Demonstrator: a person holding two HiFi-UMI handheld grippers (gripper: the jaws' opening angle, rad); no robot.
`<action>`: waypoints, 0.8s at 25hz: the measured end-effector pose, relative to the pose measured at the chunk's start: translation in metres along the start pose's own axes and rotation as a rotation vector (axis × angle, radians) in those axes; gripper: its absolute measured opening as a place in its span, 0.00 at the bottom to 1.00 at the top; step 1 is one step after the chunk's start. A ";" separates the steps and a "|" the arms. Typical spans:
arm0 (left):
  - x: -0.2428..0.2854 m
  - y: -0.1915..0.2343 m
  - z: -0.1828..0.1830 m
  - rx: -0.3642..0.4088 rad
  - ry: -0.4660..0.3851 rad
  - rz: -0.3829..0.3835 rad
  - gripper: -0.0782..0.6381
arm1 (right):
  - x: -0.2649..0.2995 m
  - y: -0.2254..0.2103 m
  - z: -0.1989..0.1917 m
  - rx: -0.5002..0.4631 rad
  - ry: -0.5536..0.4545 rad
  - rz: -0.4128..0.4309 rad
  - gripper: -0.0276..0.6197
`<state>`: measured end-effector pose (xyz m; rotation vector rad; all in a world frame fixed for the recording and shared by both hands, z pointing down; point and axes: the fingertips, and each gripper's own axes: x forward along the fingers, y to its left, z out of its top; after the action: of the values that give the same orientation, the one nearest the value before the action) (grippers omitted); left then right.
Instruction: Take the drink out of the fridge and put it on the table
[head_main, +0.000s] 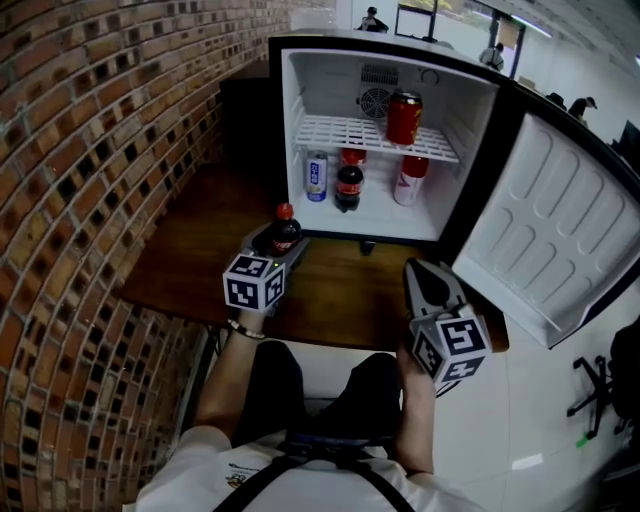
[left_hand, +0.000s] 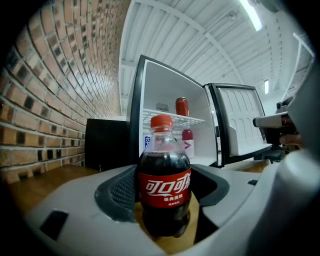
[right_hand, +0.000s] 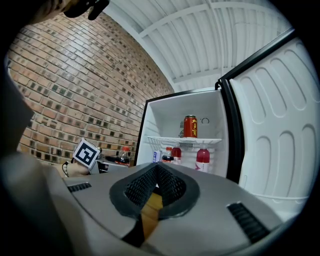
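Left tongs (left_hand: 167, 189): clamped on the dark cola bottle with red cap and red label (head_main: 285, 231), which stands upright.
Bottle place: mid brown wooden tabletop (head_main: 195, 250), just before the open white fridge (head_main: 472, 150); contact with the wood unclear.
Right tongs (right_hand: 157, 172): tips together, empty, over the tabletop's front edge.
Fridge shelf: red can (head_main: 404, 118).
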<state>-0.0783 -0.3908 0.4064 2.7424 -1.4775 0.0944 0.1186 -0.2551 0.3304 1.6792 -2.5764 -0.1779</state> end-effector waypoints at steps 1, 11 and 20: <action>-0.001 0.002 -0.004 -0.007 0.003 0.006 0.54 | 0.000 0.001 0.000 0.000 0.000 0.002 0.07; -0.002 0.012 -0.027 -0.016 0.012 0.044 0.54 | 0.001 -0.001 -0.002 0.006 0.001 0.001 0.07; 0.005 0.010 -0.035 -0.017 0.023 0.044 0.54 | 0.003 -0.002 -0.004 0.016 0.004 0.005 0.07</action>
<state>-0.0851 -0.3983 0.4414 2.6870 -1.5254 0.1136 0.1192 -0.2588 0.3338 1.6765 -2.5858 -0.1533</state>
